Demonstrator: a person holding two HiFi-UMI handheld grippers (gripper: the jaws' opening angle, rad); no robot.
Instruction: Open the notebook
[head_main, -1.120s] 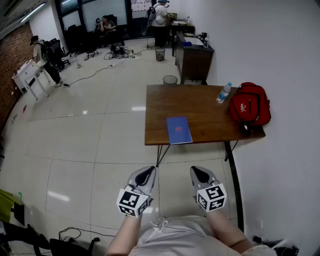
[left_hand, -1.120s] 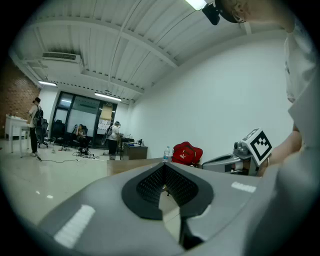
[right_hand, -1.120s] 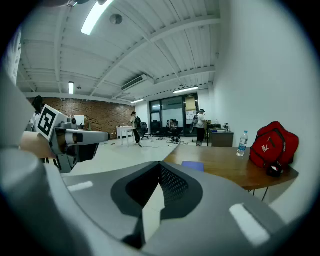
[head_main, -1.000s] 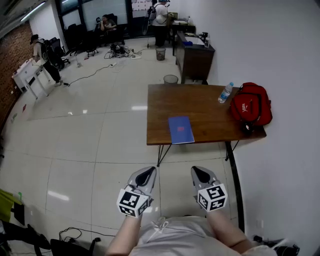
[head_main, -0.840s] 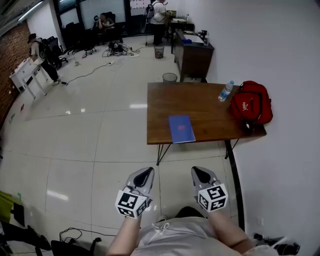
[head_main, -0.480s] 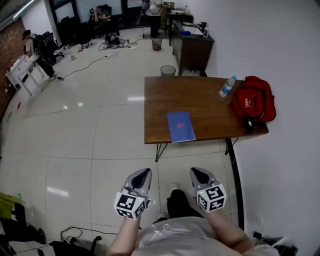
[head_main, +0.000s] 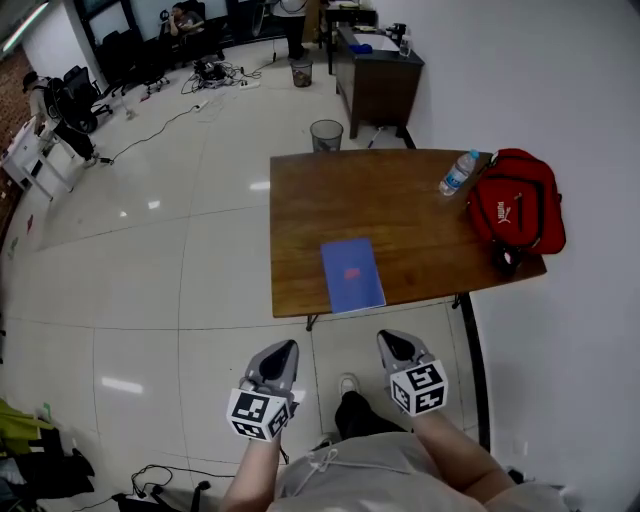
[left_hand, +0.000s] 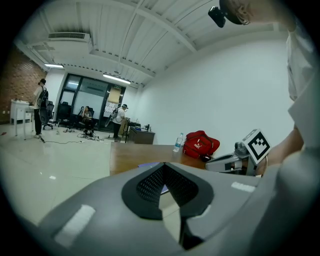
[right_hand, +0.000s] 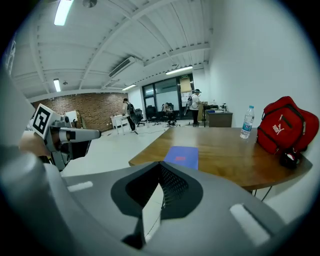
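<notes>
Head view: notebook (head_main: 352, 275) lies at the counter's (head_main: 400, 195) near edge; left tool (head_main: 284, 349) and right tool (head_main: 389, 341), pressed together, hover over open floor (head_main: 190, 300).

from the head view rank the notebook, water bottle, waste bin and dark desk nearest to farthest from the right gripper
1. Notebook: at the near edge of the table, just ahead of the right gripper.
2. Water bottle: on the table's far right part.
3. Waste bin: on the floor past the table's far edge.
4. Dark desk: farther back, by the wall.
</notes>
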